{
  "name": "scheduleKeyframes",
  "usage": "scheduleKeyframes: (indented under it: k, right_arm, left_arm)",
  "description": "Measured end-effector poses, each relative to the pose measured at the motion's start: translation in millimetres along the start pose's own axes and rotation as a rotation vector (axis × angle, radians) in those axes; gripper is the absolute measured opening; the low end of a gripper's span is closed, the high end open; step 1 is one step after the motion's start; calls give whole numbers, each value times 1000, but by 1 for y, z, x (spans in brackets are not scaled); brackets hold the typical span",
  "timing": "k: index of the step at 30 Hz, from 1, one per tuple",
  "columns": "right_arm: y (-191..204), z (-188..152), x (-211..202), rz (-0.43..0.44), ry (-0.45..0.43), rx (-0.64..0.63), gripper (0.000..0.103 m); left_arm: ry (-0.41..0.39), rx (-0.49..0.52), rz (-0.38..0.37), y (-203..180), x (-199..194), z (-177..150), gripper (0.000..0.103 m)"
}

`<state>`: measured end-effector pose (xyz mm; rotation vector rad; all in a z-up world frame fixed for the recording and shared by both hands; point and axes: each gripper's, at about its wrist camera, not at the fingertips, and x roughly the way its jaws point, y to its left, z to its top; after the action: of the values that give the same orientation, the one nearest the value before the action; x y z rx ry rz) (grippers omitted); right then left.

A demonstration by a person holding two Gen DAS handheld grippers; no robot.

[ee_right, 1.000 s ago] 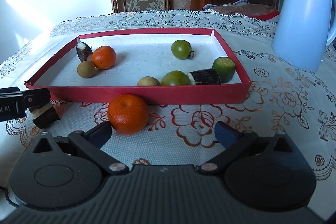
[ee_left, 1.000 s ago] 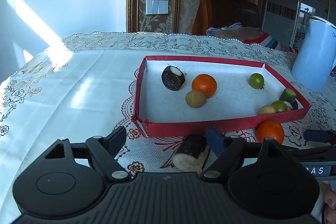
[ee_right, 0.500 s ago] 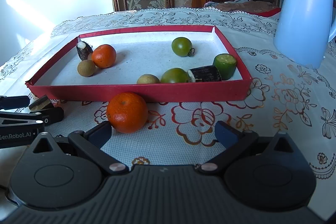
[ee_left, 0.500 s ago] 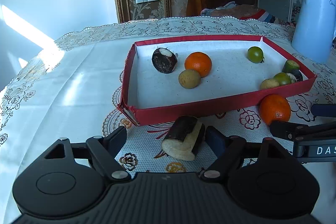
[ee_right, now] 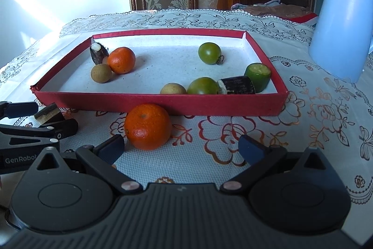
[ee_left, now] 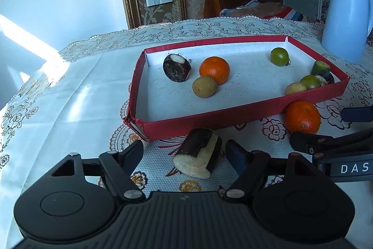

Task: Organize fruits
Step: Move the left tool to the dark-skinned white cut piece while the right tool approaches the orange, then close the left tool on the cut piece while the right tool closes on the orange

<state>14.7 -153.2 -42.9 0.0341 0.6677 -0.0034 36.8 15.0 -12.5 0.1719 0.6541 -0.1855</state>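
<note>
A short cane piece (ee_left: 198,152), dark-skinned with a pale cut end, lies on the lace cloth in front of the red tray (ee_left: 233,113). It sits between the jaws of my left gripper (ee_left: 184,151), nearer the right finger; the jaws are closing and a gap remains on the left side. A loose orange (ee_right: 148,126) rests against the tray's front wall (ee_right: 163,104), just ahead of my open right gripper (ee_right: 181,145) near its left finger. In the tray lie an orange (ee_left: 214,69), a brown round fruit (ee_left: 204,86), another cane piece (ee_left: 176,67) and green fruits (ee_right: 209,53).
A pale blue kettle (ee_right: 345,27) stands right of the tray. The right gripper's fingers (ee_left: 310,141) reach in at the right of the left wrist view, close to my left gripper. White lace cloth stretches to the left. A wooden chair stands behind the table.
The left wrist view has rolled level and shifted, so the cane piece now lies deeper between the left jaws, which have narrowed a little. The right view has stayed the same.
</note>
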Motion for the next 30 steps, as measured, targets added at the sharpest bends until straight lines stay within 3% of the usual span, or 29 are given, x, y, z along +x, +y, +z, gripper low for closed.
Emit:
scheduleKeyframes:
  k: [3, 6, 8, 13, 16, 21, 28, 30]
  right_arm:
    - [2, 0, -2, 3, -5, -8, 103]
    - [2, 0, -2, 2, -3, -11, 103]
    - [2, 1, -2, 4, -7, -8, 96]
    - [4, 1, -1, 2, -3, -17, 96]
    - [4, 1, -1, 6, -5, -20, 95]
    - [8, 1, -1, 19, -13, -43, 85]
    - [14, 2, -4, 61, -31, -66, 57]
    - [16, 1, -4, 58, -34, -76, 55]
  left_arm:
    - [0, -4, -2, 0, 0, 0, 77]
    - [-5, 5, -7, -1, -2, -1, 73]
    - [-6, 11, -14, -3, -2, -1, 69]
    - [-10, 19, -28, -4, -3, -1, 60]
    - [-12, 16, -38, -5, -4, -1, 44]
    - [-13, 20, -39, -6, -5, -1, 41]
    - [-16, 16, -26, -6, -6, -1, 40]
    - [-18, 13, -21, -6, -6, 0, 40]
